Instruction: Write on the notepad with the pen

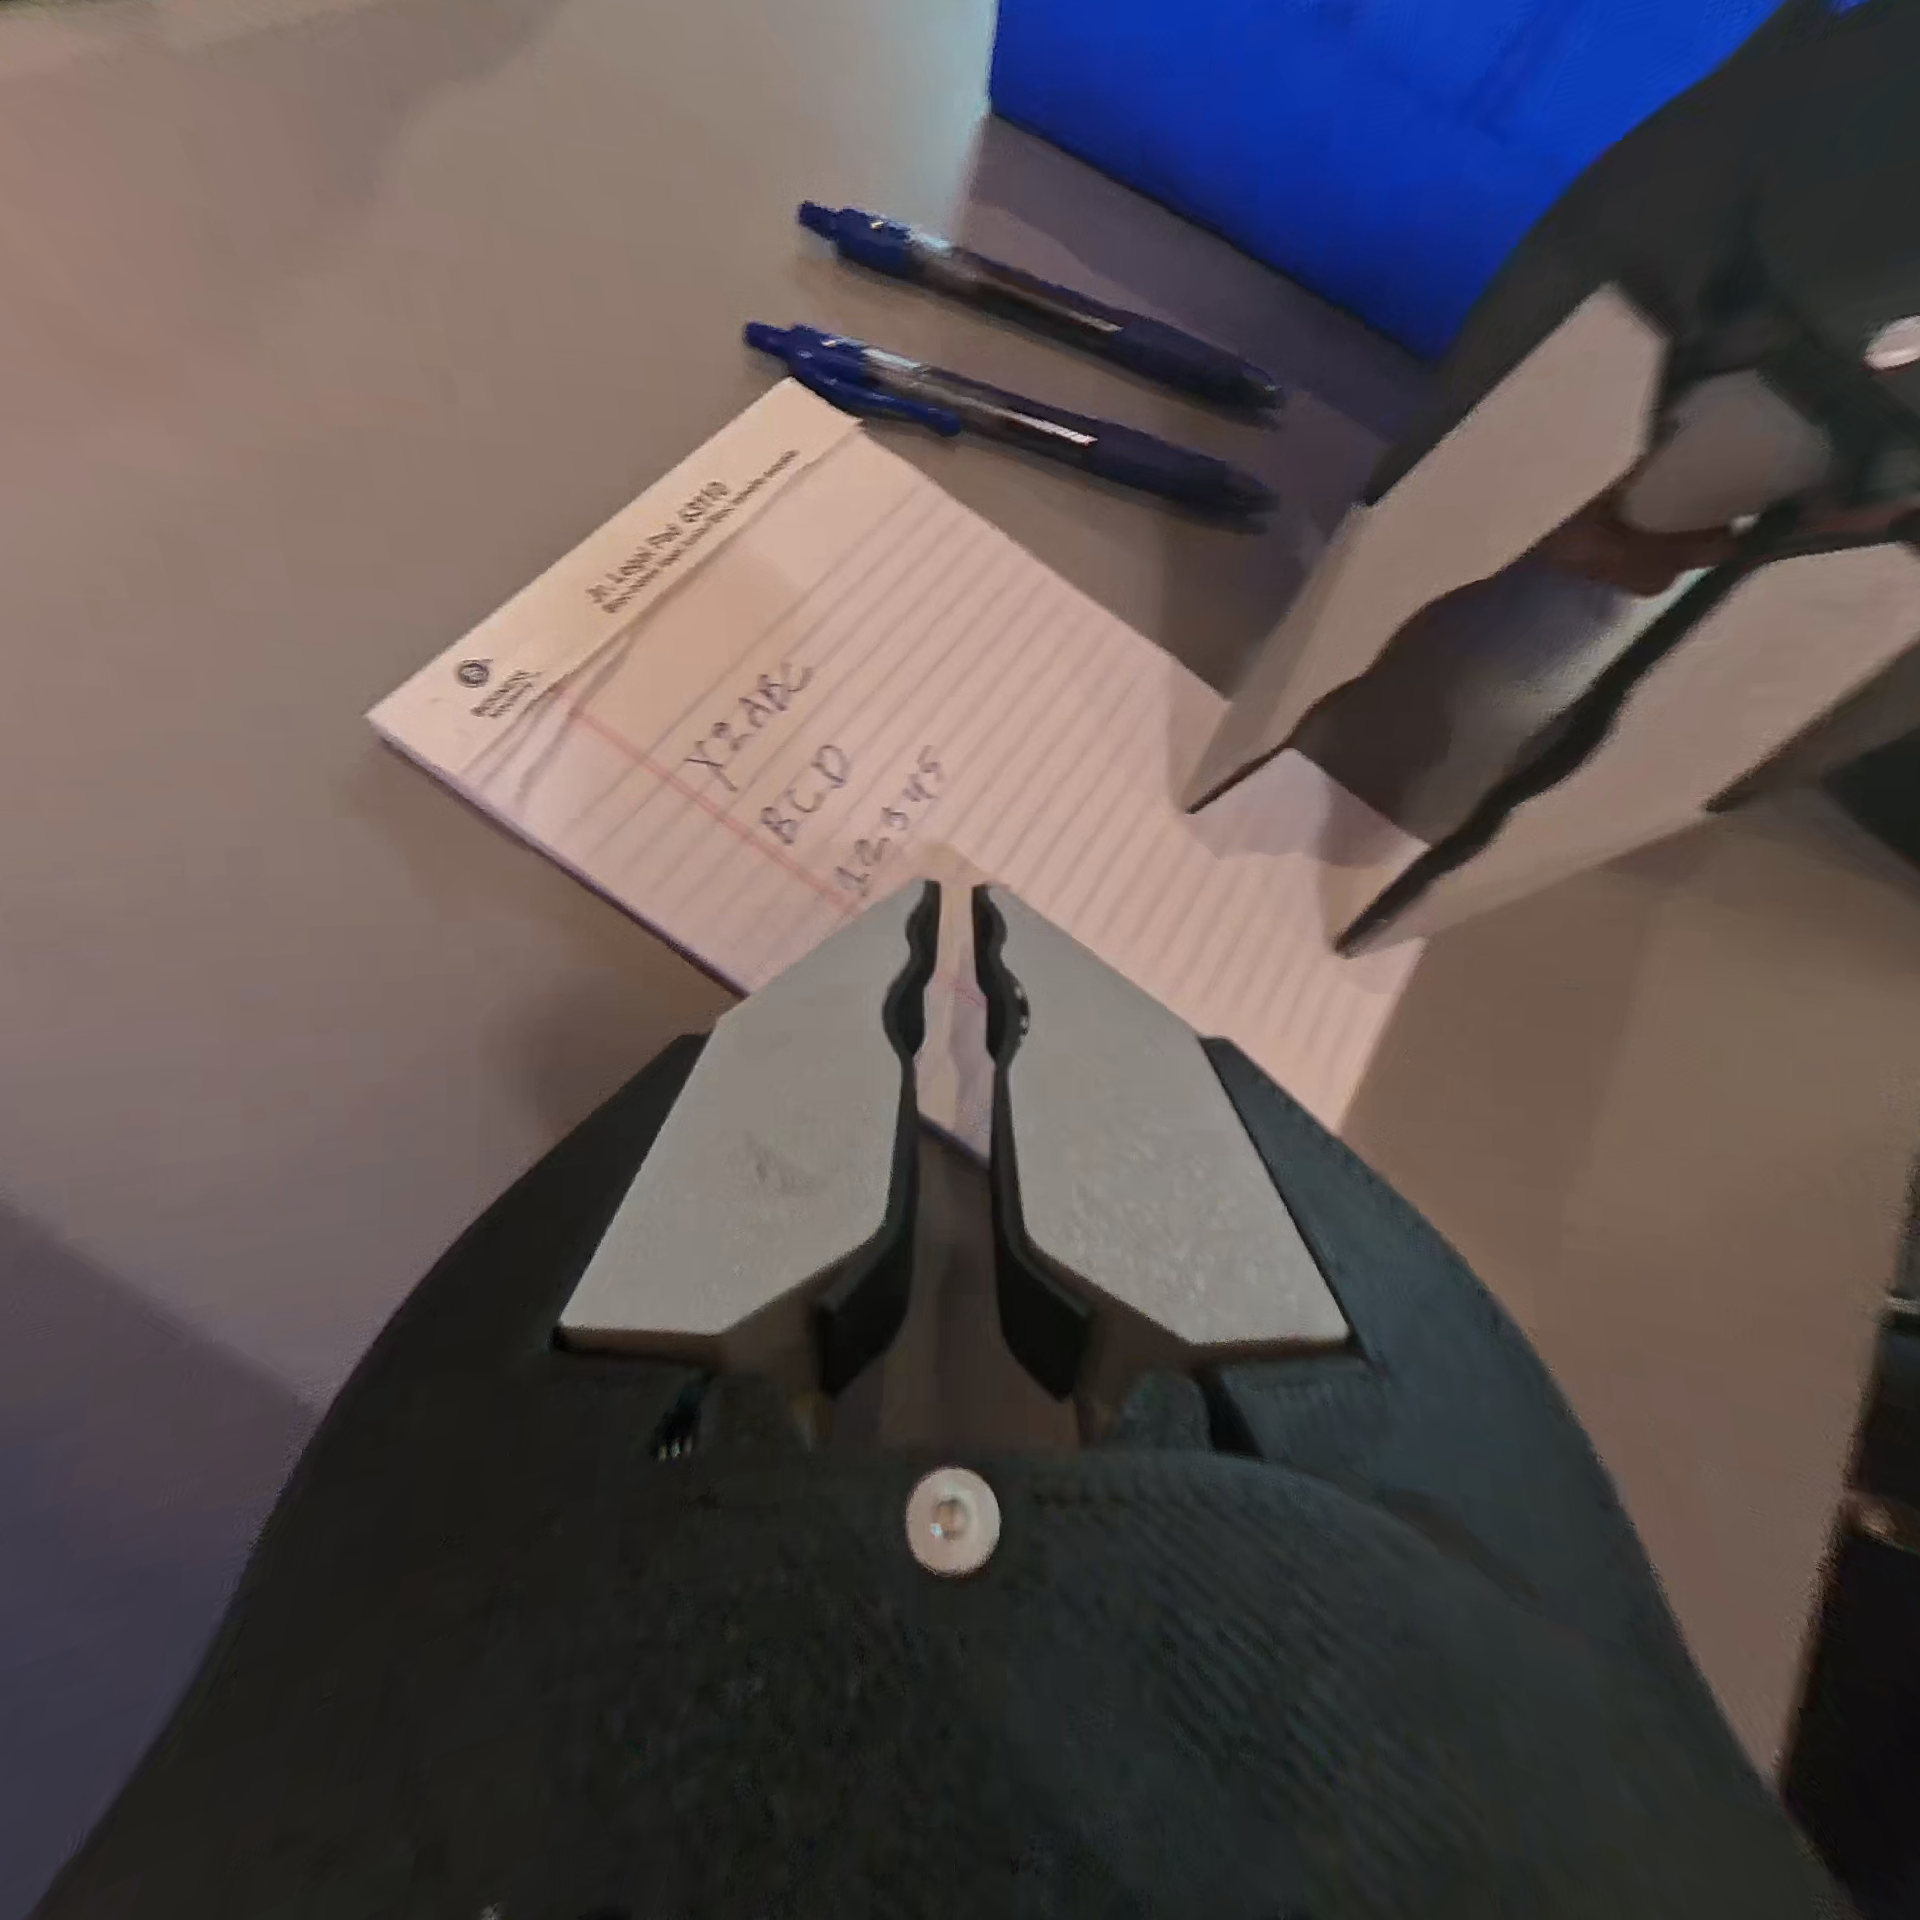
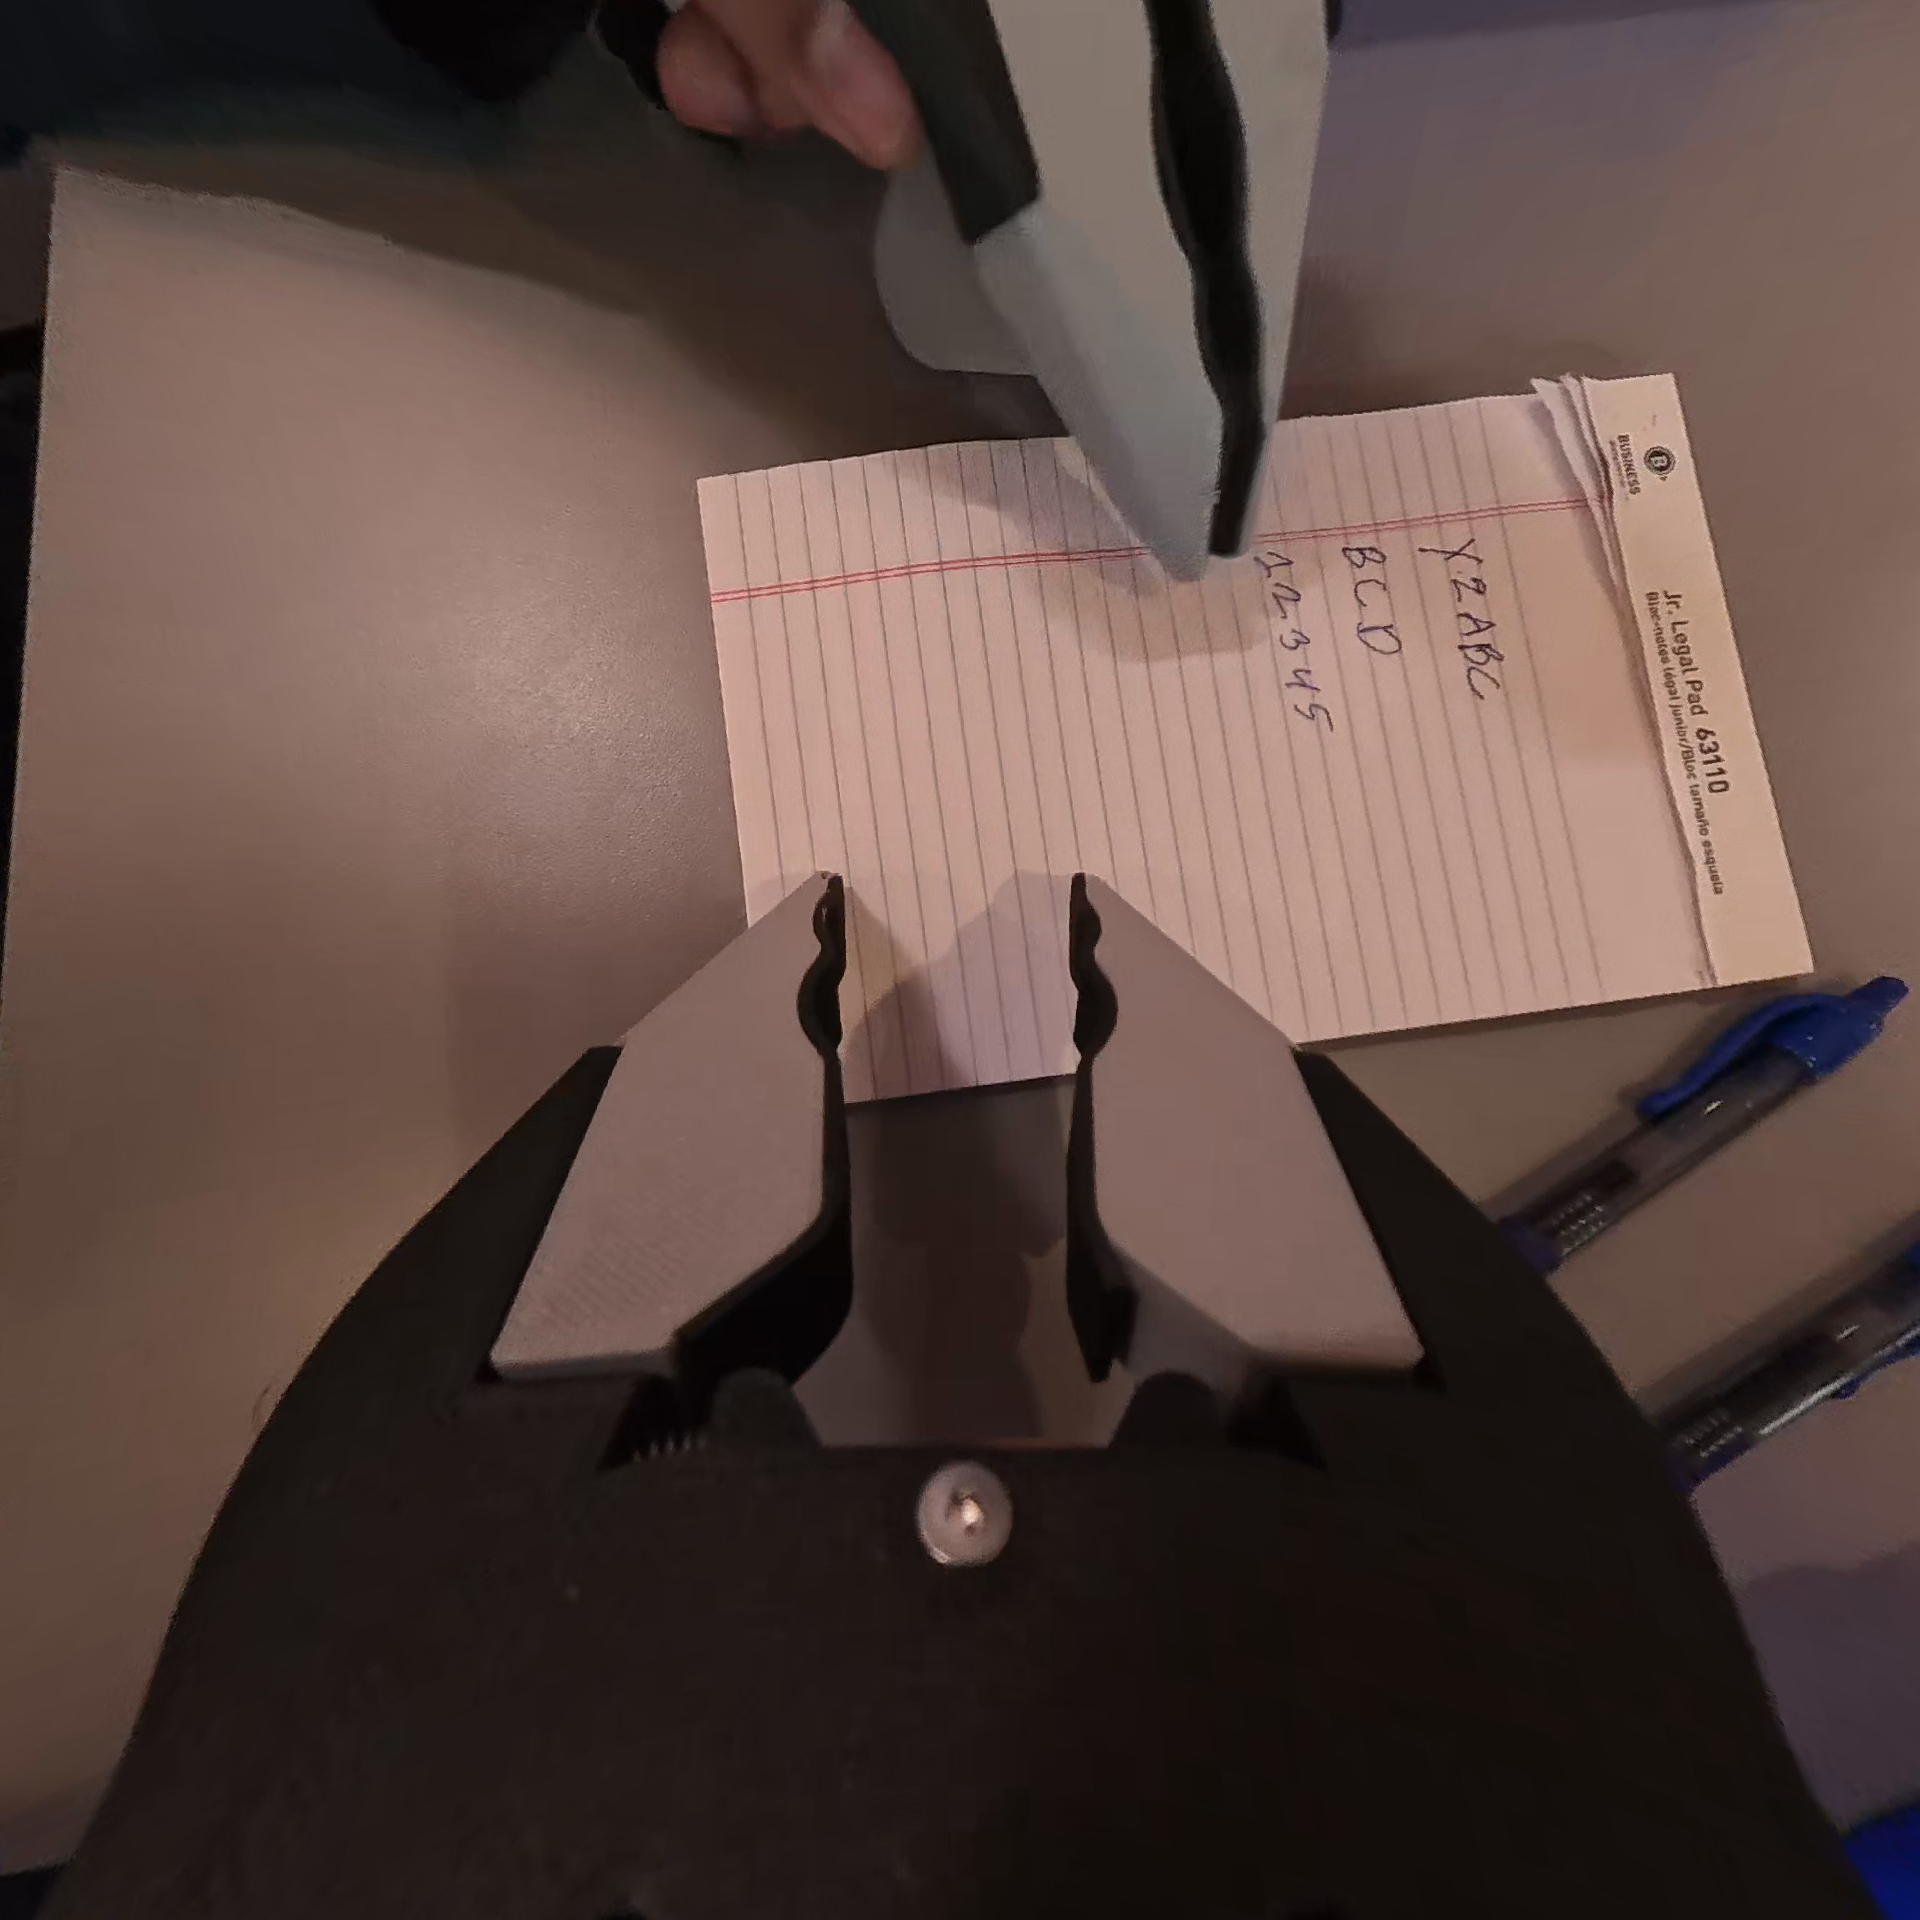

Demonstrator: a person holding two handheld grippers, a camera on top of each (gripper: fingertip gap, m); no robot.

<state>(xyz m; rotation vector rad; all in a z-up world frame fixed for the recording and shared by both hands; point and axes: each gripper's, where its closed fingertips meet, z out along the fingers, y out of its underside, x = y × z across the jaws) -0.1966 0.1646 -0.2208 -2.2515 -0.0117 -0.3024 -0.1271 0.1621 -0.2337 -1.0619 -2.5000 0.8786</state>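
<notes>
A white lined notepad point(image 1: 935, 644) lies flat on the table with three short lines of handwriting near its top; it also shows in the right wrist view point(image 2: 1039, 779). Two blue pens point(image 1: 1039, 301) point(image 1: 997, 416) lie side by side on the table just beyond the pad's top edge, held by no gripper; they show in the right wrist view at the right point(image 2: 1704, 1101) point(image 2: 1808, 1361). My left gripper point(image 1: 958, 891) is shut and empty, its tip low over the pad near the handwriting point(image 2: 1210, 551). My right gripper point(image 2: 956, 883) is open and empty over the pad's lower edge point(image 1: 1268, 876).
A blue box point(image 1: 1299, 135) stands on the table behind the pens. The grey-brown table point(image 2: 312, 727) has its edge at the left point(image 2: 42, 623). A person's hand point(image 2: 790, 73) holds the left gripper at the top.
</notes>
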